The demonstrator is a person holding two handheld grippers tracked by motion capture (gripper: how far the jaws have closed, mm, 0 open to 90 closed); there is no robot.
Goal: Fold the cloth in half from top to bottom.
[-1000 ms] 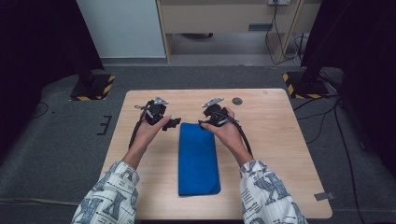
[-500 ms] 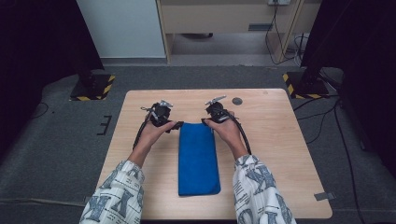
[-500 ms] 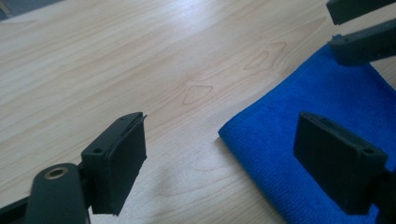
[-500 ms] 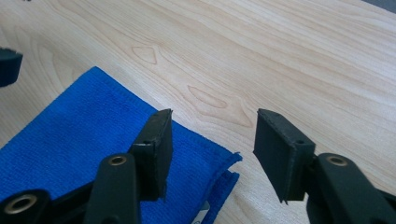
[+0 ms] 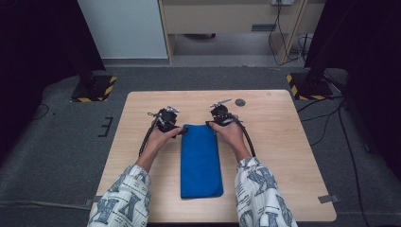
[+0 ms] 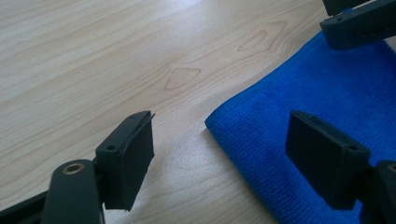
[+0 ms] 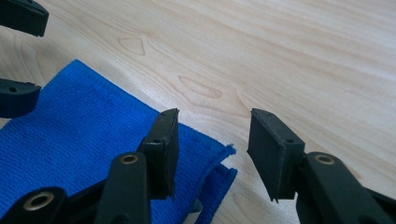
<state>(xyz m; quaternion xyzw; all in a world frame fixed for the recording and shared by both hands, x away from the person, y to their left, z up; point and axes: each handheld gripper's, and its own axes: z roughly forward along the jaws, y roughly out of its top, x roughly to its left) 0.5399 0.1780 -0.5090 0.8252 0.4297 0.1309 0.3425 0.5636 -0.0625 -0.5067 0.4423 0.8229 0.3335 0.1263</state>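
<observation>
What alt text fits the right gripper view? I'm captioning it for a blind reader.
The right gripper, jaws open, straddles the frayed far corner of a folded blue cloth on a light wooden table. The left gripper sits at the cloth's other far corner.

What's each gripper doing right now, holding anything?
Left gripper: open, fingers just closing astride the blue cloth corner, not gripping.
Right gripper: open, fingers just closing astride the cloth's other far corner, not gripping.
</observation>
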